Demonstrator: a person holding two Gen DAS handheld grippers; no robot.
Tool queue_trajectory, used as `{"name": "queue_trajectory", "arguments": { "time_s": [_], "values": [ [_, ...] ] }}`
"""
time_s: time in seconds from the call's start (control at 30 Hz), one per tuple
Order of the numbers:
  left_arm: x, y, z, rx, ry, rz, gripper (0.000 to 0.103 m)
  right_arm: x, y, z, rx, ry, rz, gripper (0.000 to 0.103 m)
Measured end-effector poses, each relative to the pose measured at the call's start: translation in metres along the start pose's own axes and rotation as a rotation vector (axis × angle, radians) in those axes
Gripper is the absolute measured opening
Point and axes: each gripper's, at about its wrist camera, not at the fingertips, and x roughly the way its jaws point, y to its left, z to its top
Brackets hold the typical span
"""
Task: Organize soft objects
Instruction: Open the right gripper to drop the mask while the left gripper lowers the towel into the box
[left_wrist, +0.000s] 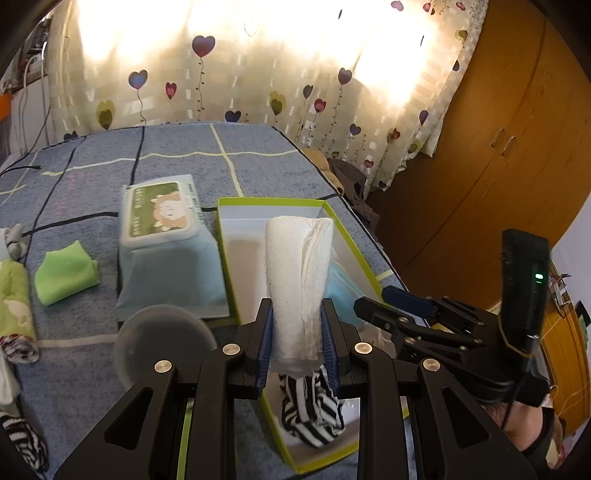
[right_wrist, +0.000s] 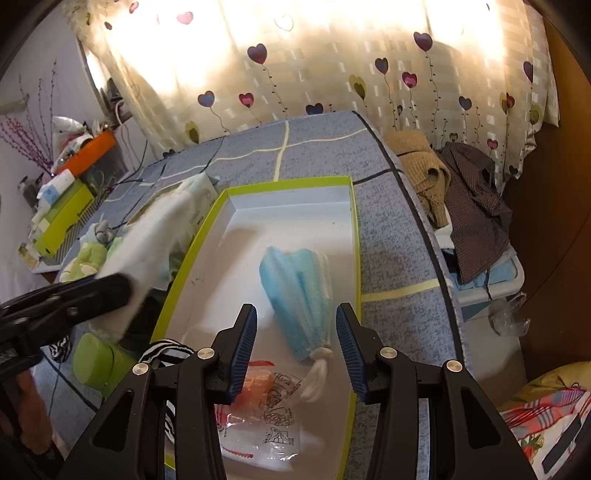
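From the left wrist, the left tongs (left_wrist: 298, 334) pinch a rolled white towel (left_wrist: 298, 280) between the blue pads, the roll standing up out of them and reaching over the open green-rimmed box (left_wrist: 221, 236). The box lies on a blue bed cover (left_wrist: 177, 155) with pale grid lines. Inside it, at the near end under the tongs, sits a black-and-white striped cloth (left_wrist: 314, 413); a blue bundle (left_wrist: 345, 291) shows just right of the towel. Left of the box and touching its side lies a pack of wet wipes (left_wrist: 162, 218), then a folded green cloth (left_wrist: 66, 271) apart from it, and a rolled green towel (left_wrist: 14, 295) at the frame's edge. The right tongs (left_wrist: 388, 295) come in from the right over the box's rim.

From the right wrist, the right tongs (right_wrist: 296, 343) stand spread over the box (right_wrist: 288, 184), nothing pressed between the pads. The blue bundle (right_wrist: 295, 291), with a white knotted end, lies on the box floor between and beyond the fingers. Nearer the camera lies a clear printed plastic bag (right_wrist: 269, 417). The white towel (right_wrist: 155, 236) crosses the left side, blurred, held by the left tongs (right_wrist: 110, 291). Clothes (right_wrist: 472, 206) are heaped beyond the bed's right edge.
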Motion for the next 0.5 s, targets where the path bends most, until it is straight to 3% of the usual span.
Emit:
{"name": "queue_trajectory", "arguments": {
  "time_s": [0.3,0.5],
  "values": [
    [0.035,0.002,0.011,-0.026,0.067,-0.017,0.029,-0.006,-0.006,0.006,-0.001,0.005,-0.025,0.044],
    [0.05,0.01,0.01,-0.052,0.109,-0.03,0.041,-0.007,-0.007,0.006,0.016,0.02,-0.053,0.044]
  ]
}}
